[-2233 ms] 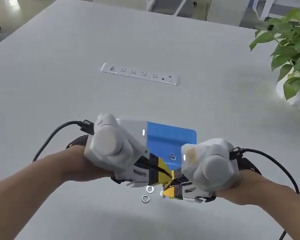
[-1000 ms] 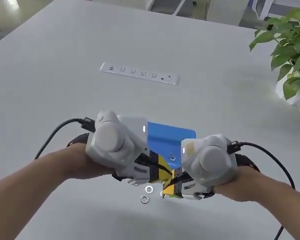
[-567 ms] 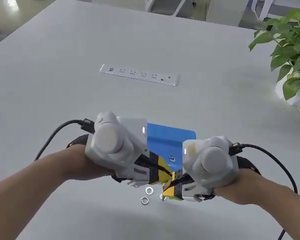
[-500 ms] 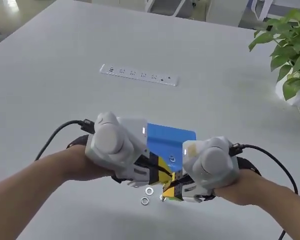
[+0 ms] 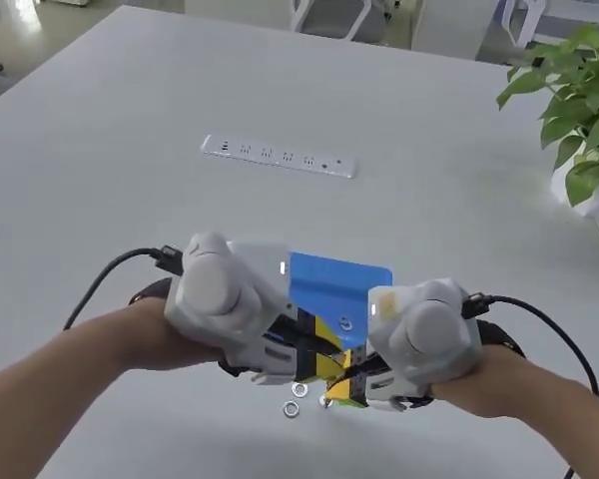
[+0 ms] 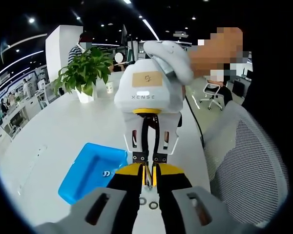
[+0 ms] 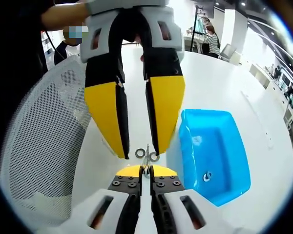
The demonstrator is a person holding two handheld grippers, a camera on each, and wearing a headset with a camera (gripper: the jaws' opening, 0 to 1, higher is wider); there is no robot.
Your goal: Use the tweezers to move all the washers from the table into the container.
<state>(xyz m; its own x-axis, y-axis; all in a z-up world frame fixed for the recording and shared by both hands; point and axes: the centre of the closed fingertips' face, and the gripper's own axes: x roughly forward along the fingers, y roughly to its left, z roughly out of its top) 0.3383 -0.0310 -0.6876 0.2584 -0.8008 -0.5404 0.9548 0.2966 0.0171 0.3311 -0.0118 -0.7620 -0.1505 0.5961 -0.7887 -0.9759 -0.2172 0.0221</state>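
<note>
Tweezers [image 7: 146,158] stick straight out from the tips of the right gripper [image 7: 146,170], and its jaws are squeezed tight on them. Their long line runs the same way as those jaws. The thin tip points ahead at the left gripper [image 6: 147,168], which faces it nose to nose. The tip sits between two washers [image 7: 140,153] that lie flat on the table [image 5: 399,140], just past the right jaws. The left jaws are a little apart and hold nothing, and the washers show in the gap between them. The blue container [image 7: 219,131] is to the right of the right jaws, with one washer [image 7: 207,175] inside.
</note>
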